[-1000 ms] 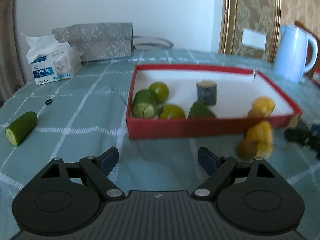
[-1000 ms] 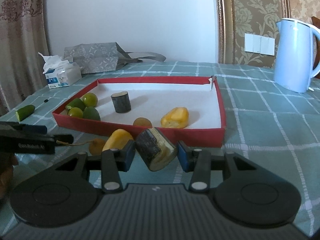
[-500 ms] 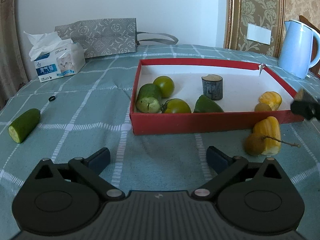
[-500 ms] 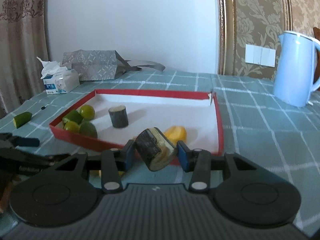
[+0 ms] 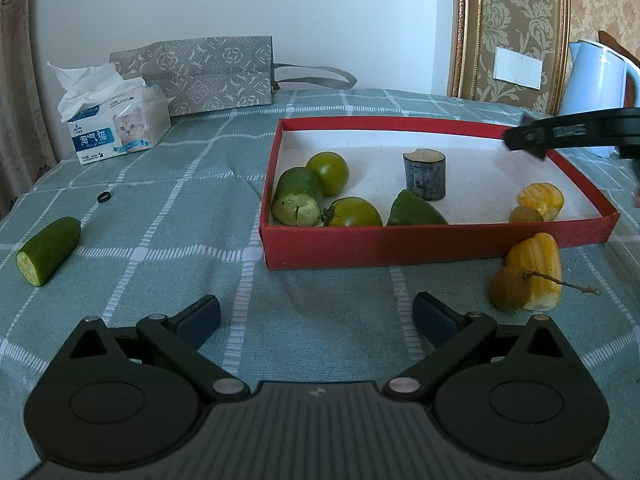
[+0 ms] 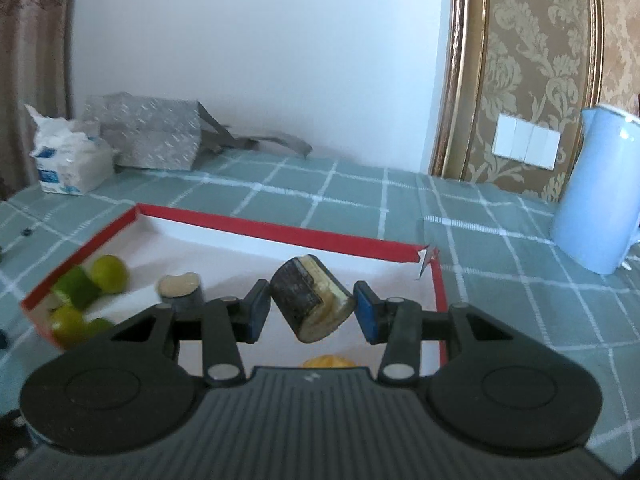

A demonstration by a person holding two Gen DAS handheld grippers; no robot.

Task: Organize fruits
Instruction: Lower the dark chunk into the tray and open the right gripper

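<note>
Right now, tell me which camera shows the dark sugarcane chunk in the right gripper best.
The right wrist view: the dark sugarcane chunk sits tilted and close-up in the right gripper, over the red box. The left wrist view shows only that gripper's black body at the right edge, not the chunk.

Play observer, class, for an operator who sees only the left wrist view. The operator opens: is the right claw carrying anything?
Observer: Yes. The right claw is shut on a dark-skinned chunk.
Operator: How does the chunk sit?
Observer: Tilted, with its pale cut face turned up and to the right.
Operator: Where is it relative to the red box?
Observer: In the right wrist view it shows against the white floor of the red box, short of the torn corner on the far rim.
</note>
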